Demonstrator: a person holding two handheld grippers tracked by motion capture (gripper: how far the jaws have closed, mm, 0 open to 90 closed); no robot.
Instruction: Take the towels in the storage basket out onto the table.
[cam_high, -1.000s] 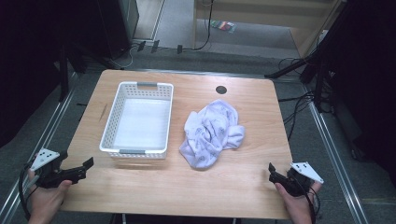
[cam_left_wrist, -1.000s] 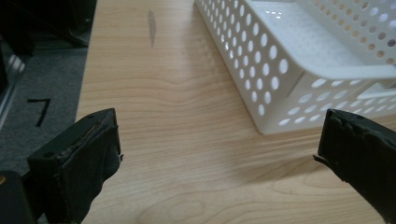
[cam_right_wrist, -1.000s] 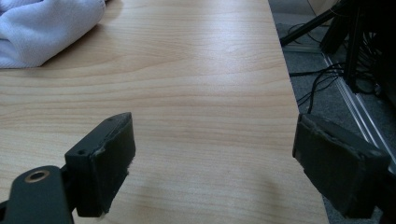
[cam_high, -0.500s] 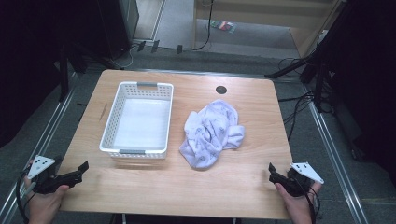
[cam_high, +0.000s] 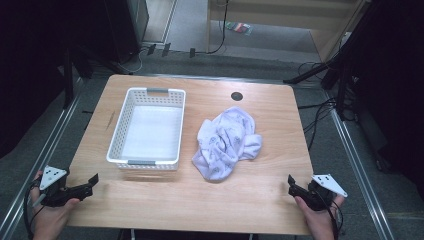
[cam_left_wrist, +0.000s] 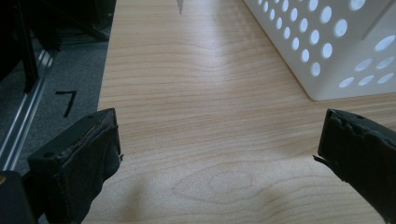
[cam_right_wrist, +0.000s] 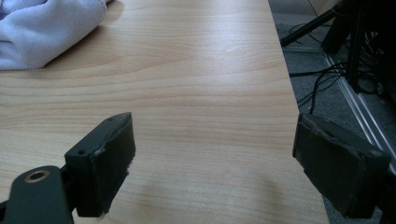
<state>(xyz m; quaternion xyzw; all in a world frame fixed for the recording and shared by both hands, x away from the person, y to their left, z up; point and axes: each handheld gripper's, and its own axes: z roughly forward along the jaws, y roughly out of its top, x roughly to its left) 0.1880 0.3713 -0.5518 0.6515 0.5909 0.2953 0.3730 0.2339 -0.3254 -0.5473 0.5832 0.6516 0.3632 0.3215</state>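
Left gripper (cam_left_wrist: 219, 154) low over wooden table (cam_left_wrist: 201, 93), jaws spread wide, bare wood grain between them. Left jaw at lower left, pad (cam_left_wrist: 100, 154) worn and frayed at edges; right jaw at lower right, pad chipped. White perforated basket (cam_left_wrist: 336, 42) at upper right, its corner beyond right jaw, standing on table, not touching the gripper. Table edge at left; grey floor (cam_left_wrist: 70, 70) and metal rail (cam_left_wrist: 23, 126) beyond, black mark on floor.
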